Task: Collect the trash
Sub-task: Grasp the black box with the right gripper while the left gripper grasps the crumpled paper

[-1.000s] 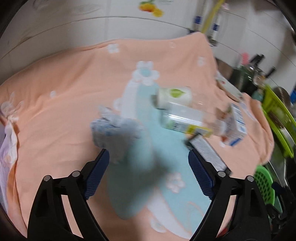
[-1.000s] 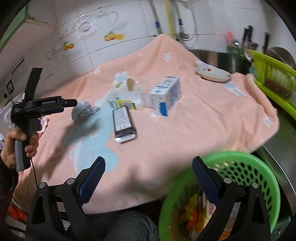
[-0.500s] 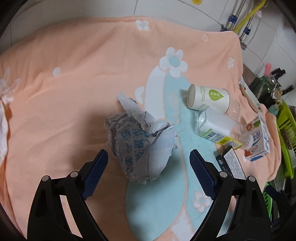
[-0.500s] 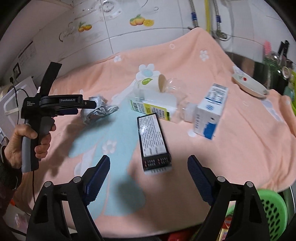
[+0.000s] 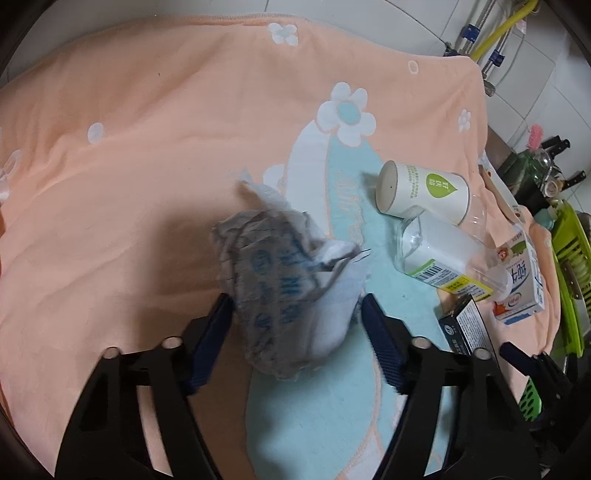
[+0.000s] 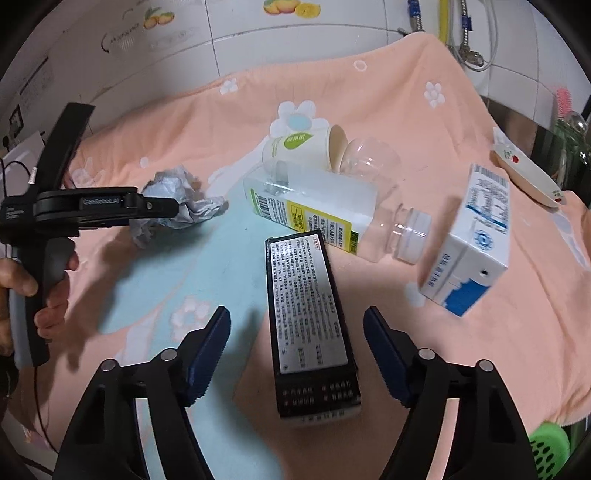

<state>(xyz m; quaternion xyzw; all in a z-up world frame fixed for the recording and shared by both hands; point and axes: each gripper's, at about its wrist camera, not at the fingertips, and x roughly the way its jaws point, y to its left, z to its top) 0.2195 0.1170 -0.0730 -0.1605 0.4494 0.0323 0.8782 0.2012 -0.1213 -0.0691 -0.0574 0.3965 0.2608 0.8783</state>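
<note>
Both my claws are spread: left claw straddles the crumpled paper for pinching, right claw brackets the black box.

A peach towel printed with white flowers and a pale blue figure covers the table, running back to a white tiled wall bearing fruit stickers. At the far right, pipes drop beside the towel's corner, while a small white dish with red marks rests on the towel's right edge. Beyond it stands a lime-green rack with dark utensils behind.
</note>
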